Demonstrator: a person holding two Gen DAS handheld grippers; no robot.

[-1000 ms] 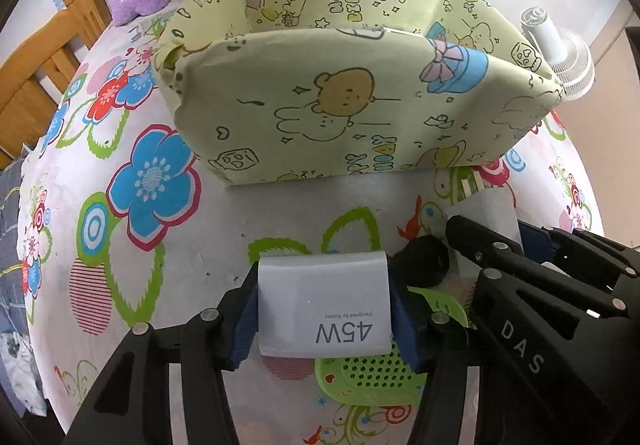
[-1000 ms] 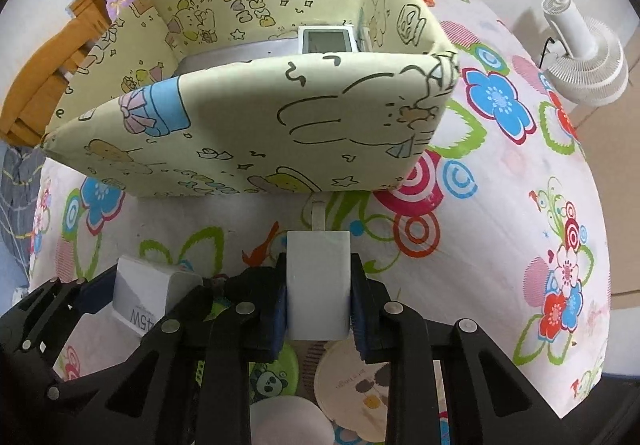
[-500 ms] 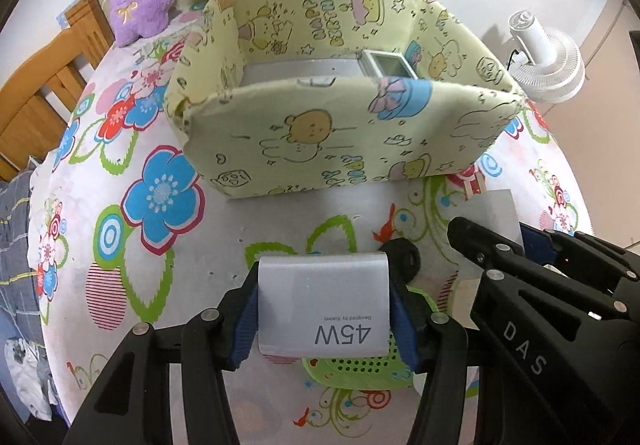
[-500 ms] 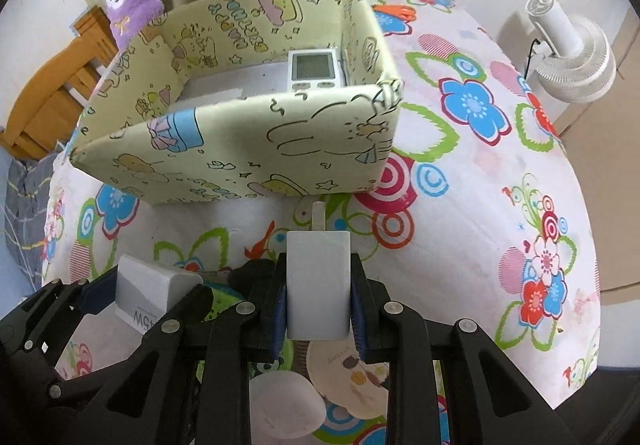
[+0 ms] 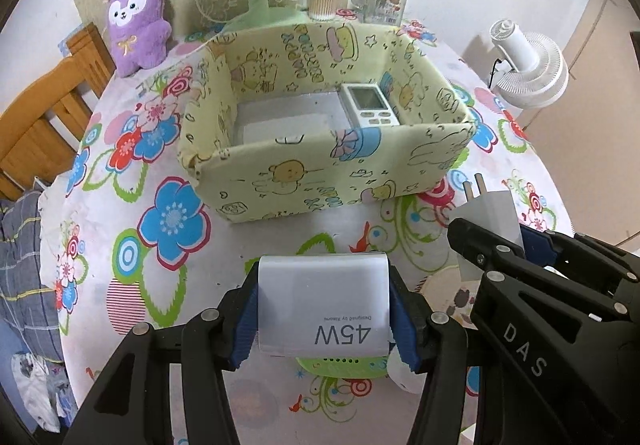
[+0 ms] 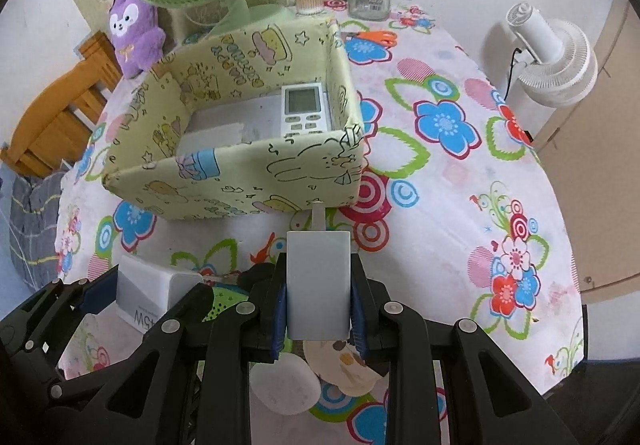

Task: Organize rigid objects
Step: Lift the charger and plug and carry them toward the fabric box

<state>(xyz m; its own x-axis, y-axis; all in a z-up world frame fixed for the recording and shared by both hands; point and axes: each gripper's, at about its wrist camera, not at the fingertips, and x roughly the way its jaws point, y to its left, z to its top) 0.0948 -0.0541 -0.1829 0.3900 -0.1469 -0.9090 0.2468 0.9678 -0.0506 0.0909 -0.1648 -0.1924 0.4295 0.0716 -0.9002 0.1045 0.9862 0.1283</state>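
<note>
Tablecloth [image 5: 168, 213], floral, one; work surface under everything. Storage box [image 5: 320, 181], fabric-covered, cartoon print, one; open top faces up, likely the collecting place. Remote control [image 5: 370, 107], one, lying flat inside the box against its right wall. Grippers, two, both raised clear of the cloth short of the box: left gripper [image 5: 324, 309] clamped across the flanks of one 45W charger [image 5: 324, 305]; right gripper [image 6: 318, 293] clamped on one slimmer white plug adapter [image 6: 318, 281], prongs forward. Green perforated disc [image 5: 340, 367], one, beneath the grippers, with small coasters; their count is unclear.
</note>
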